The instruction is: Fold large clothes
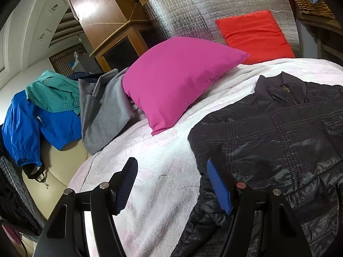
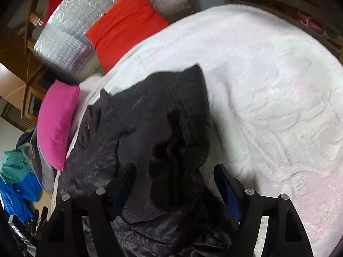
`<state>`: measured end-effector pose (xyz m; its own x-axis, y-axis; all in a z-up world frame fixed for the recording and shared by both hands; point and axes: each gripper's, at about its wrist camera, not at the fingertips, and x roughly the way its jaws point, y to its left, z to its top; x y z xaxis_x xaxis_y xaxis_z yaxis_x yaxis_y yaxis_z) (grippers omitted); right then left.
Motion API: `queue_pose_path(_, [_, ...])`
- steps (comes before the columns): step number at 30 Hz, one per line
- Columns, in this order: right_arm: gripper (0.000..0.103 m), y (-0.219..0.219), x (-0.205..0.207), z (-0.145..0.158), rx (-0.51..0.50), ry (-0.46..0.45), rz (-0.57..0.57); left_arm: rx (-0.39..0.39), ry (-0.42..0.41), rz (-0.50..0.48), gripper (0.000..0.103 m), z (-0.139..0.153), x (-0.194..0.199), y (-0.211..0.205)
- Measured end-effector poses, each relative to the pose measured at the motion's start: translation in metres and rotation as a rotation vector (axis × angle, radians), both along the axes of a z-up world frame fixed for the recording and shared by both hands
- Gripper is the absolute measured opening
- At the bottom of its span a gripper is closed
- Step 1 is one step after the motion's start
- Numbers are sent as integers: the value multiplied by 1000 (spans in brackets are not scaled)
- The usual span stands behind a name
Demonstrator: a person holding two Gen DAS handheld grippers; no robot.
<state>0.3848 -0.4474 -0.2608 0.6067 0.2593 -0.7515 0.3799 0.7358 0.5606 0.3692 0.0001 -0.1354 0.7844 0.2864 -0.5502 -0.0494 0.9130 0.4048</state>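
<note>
A dark plaid padded jacket (image 1: pixel 278 132) lies spread on the white bed cover (image 1: pixel 163 167), collar toward the pillows. My left gripper (image 1: pixel 171 171) is open and empty above the jacket's left edge, its right finger over the dark fabric. In the right wrist view the jacket (image 2: pixel 150 115) lies with a bunched fold or sleeve in the middle. My right gripper (image 2: pixel 174 171) is open, its fingers on either side of that bunched fabric, not closed on it.
A pink pillow (image 1: pixel 182 81) and a red cushion (image 1: pixel 255 34) lie at the head of the bed against a silver foil panel (image 1: pixel 203 8). Grey, teal and blue garments (image 1: pixel 53 111) are piled at the left. White cover (image 2: pixel 268 90) stretches to the right.
</note>
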Motion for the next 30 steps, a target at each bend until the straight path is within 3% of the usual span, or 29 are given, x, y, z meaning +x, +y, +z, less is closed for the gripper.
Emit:
queue_pose_path(3, [77,10,1,1,-51,-5,13,2,0,-6,68,0,0,-3])
queue_pose_path(5, [53,14,0,6,-102,-21,17,3,4,-7,68,-1,1,-5])
queue_pose_path(8, [45,12,-3,14,-122,-55,-5,-1,11,-6,68,-2,2,-5])
queue_pose_path(16, [49,1,0,-2,-34,-11,-9,-10,33,-11,69,-6,3,-5])
queue_pose_path(18, [56,0,-2,0,-30,0,-14,-20,45,-13,69,-7,5,-4])
queue_pose_path(20, [64,-1,-3,1,-30,8,-12,-57,72,-19,69,-8,6,-1])
queue_pose_path(24, [64,-7,-20,10,-27,-23,-22,-159,128,-46,69,-10,5,8])
queue_pose_path(30, [66,-20,-72,26,-9,-102,-71,-239,160,-71,69,-13,-12,29])
